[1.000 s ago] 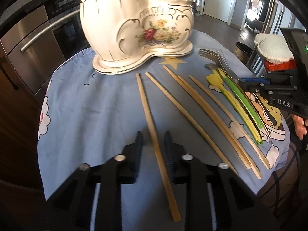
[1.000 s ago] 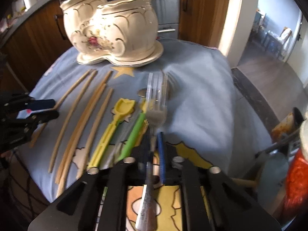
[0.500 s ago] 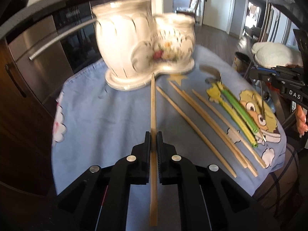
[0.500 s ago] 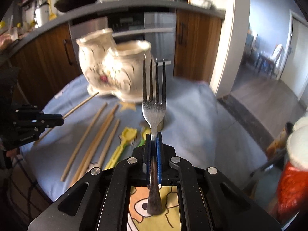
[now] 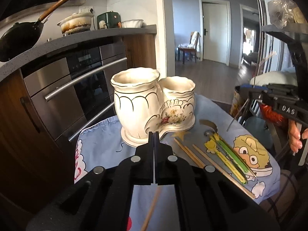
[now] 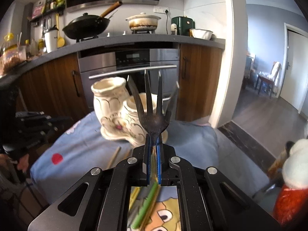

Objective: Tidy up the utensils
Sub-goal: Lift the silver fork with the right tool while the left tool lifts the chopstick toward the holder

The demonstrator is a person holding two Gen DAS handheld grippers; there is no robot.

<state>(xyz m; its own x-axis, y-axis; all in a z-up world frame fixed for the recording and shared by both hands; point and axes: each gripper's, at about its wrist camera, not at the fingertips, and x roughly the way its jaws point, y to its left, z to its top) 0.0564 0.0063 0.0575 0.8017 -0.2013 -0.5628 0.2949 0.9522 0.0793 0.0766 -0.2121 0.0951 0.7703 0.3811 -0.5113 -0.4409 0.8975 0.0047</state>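
A cream two-pot ceramic holder (image 5: 150, 105) (image 6: 115, 111) stands at the back of the blue cloth (image 5: 100, 146). My left gripper (image 5: 154, 137) is shut on a wooden chopstick (image 5: 152, 209); only the stick's tail shows, hanging below the jaws. My right gripper (image 6: 153, 141) is shut on a metal fork (image 6: 154, 113), tines up in front of the holder. In the left wrist view the right gripper (image 5: 252, 90) hangs at the right. Three chopsticks (image 5: 192, 154), yellow and green utensils (image 5: 225, 154) and a spoon (image 5: 209, 132) lie on the cloth.
Behind the table stand a steel oven (image 5: 63, 96) and wooden cabinets (image 6: 198, 80). A wok (image 6: 86, 27) and a pot (image 6: 143, 22) sit on the counter. A red and white object (image 6: 292, 182) is off the right edge. The left gripper (image 6: 38, 123) shows at far left.
Both grippers rose and tipped upward. The left jaws closed on a chopstick and lifted it off the cloth. The fork went up from the cloth to stand before the holder.
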